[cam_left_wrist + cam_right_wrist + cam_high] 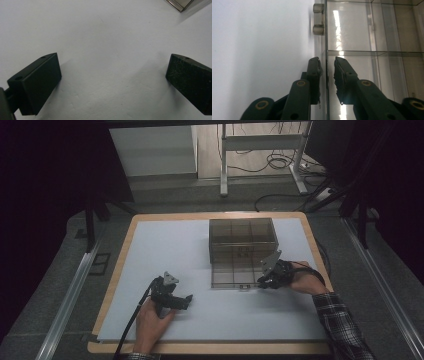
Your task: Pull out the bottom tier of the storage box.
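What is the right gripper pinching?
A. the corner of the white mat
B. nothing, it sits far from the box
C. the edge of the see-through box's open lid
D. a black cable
C: in the right gripper view, the right gripper has its jaws on either side of the thin edge of the box's lid, near the latch; the high view shows it at the lid's corner.

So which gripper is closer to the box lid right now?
Right. The right gripper straddles the front edge of the lid lying open on the table; its jaws stand close either side of it. The left gripper rests open on the white mat, well apart.
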Demonstrator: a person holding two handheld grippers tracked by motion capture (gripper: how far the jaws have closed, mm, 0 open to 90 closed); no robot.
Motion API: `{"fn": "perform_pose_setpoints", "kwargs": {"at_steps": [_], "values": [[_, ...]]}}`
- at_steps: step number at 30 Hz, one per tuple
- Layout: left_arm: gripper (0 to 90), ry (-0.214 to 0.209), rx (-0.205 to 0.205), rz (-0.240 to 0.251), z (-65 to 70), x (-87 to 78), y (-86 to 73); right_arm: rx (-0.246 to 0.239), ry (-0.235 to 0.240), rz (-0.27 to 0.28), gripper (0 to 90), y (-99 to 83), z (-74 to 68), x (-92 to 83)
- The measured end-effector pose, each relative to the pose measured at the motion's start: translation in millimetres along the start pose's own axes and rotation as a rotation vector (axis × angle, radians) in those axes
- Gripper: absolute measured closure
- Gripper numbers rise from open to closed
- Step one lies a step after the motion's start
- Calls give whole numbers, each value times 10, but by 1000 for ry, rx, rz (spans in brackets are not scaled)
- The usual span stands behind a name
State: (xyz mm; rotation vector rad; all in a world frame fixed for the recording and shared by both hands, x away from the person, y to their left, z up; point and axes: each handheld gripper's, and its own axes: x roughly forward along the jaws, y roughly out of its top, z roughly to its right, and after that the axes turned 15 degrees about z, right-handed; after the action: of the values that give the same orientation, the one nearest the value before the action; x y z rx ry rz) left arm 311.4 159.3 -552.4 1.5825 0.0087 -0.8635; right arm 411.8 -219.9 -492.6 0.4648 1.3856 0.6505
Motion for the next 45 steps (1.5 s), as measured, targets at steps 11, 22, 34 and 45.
{"fn": "perform_pose_setpoints", "kwargs": {"at_steps": [11, 22, 34, 45], "values": [[0, 0, 0, 0, 0, 0, 0, 21, -32, 30, 673, 47, -39, -35], [0, 0, 0, 0, 0, 0, 0, 41, -63, 60, 599, 75, -85, -95], [0, 0, 1, 0, -1, 0, 0, 86, -104, 100, 522, 87, -169, -163], [0, 1, 1, 0, 0, 0, 0, 147, -169, 120, 399, 52, -263, -204]]}}
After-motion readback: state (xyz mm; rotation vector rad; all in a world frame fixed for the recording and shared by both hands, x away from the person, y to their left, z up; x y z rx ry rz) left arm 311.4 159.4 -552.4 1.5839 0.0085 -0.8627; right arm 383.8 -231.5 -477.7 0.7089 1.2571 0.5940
